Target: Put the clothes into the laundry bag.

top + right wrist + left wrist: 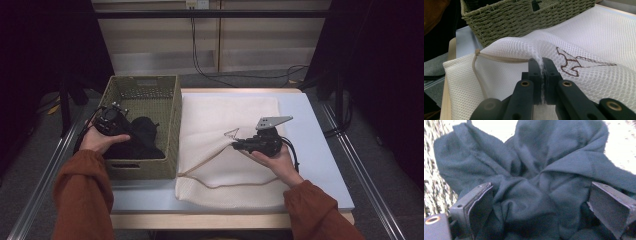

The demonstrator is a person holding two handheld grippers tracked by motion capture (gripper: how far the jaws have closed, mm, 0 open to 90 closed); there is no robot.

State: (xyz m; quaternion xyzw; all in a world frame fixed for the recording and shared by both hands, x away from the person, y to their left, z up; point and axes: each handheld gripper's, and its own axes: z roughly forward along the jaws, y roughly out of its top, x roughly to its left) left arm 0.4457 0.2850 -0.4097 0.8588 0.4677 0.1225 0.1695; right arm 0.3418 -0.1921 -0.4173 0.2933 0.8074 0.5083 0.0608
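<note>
Between the right gripper's (542, 72) jaws, one pinched fold of the white mesh bag (599, 42); jaws closed tight on it, mesh squeezed up in a ridge between the tips. Just right of the jaws in the right gripper view: one brown stitched logo (571, 63) on the mesh. Left of the jaws: one beige drawstring cord (499, 58) along the bag hem, one knot at its end. Beyond the jaws: one green woven basket (524, 17), wall close behind the bag.

Left gripper (540, 202): jaws wide apart, one at each side of a bunched dark cloth (536, 170), cloth lying between them; whether the jaws touch it, can't tell. Woven basket wall at the far left edge of that view.

Counts from the high view: two grippers, two hands, one basket (167, 107), one dark cloth (142, 135) inside it, one mesh bag (225, 150), one bench (320, 150). Left gripper (111, 121) sits over the basket's left side, held by the left hand (97, 140). Right gripper (237, 145) lies on the bag, held by the right hand (277, 160), grey three-cornered plate (272, 121) on top.

View differences: high view gives the layout, basket left of bag, touching or nearly so, both on the bench, orange sleeves (82, 195) at bottom. Mesh weave and the pinch are clear in the right gripper view; cloth folds and jaw spread clear in the left gripper view. Logo reads as a small outline in the high view.
</note>
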